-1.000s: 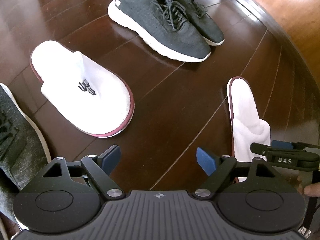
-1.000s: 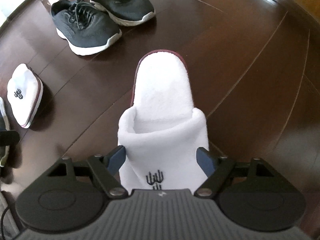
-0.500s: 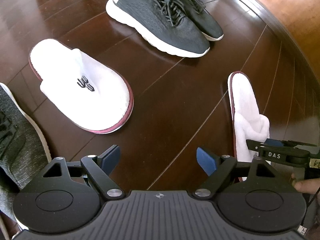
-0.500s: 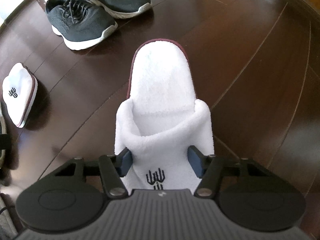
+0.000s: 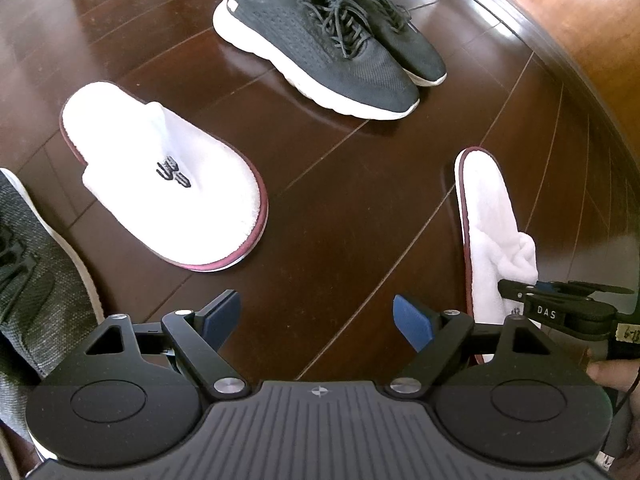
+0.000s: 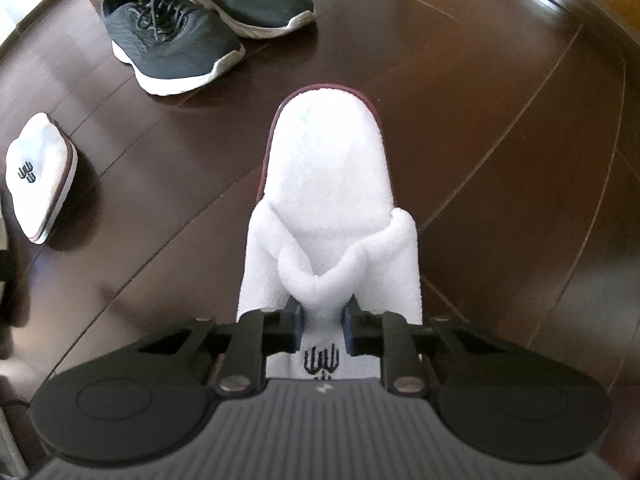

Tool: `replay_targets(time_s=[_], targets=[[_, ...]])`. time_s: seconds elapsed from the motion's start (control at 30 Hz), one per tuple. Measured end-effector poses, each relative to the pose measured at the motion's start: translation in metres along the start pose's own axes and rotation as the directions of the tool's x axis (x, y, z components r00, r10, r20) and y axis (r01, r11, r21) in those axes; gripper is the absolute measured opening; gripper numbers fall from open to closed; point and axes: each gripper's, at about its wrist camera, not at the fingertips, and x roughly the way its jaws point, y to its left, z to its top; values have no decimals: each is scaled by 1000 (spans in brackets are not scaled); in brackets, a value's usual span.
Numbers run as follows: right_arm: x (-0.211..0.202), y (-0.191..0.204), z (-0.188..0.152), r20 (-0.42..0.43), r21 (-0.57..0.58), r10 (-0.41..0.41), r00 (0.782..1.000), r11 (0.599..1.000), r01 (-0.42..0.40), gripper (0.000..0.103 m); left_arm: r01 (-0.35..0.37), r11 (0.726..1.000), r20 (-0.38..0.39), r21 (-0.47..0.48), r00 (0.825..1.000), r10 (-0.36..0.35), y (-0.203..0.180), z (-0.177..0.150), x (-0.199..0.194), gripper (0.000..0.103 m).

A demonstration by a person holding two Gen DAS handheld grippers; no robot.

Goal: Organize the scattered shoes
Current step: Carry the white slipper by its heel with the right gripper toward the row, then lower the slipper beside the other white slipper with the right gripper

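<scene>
My right gripper (image 6: 322, 322) is shut on the bunched upper of a white slipper (image 6: 330, 184) with a maroon edge, its heel pointing away from me. From the left wrist view the same slipper (image 5: 490, 220) lies at the right with the right gripper (image 5: 560, 312) pinching its toe end. My left gripper (image 5: 318, 320) hangs open over bare floor with nothing between its fingers. The second white slipper (image 5: 168, 176) rests on the floor to its upper left, also visible as the slipper (image 6: 38, 176) at the left edge. A pair of dark sneakers (image 5: 332, 44) stands side by side farther off.
A grey knit shoe (image 5: 36, 280) lies at the far left edge. The dark wooden floor (image 5: 340, 208) meets a lighter wooden wall (image 5: 580, 20) at the upper right. A person's fingers (image 5: 612, 372) hold the right gripper's handle.
My right gripper has closed from open onto the slipper's upper, squeezing the fabric into a fold. The left gripper has barely shifted and stays open.
</scene>
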Motion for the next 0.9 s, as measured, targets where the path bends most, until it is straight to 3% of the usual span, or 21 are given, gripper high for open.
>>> replay_targets(time_s=[0.57,0.9], targets=[[-34,27,16,91,-225,7,996,974,14,16,-6,999,24,-34,1000,7,7,1,-6,88],[-60,75,51,145,-405,130,981,912,-61,16,-43,994,51,-99,998,48,28,5,-13,88]])
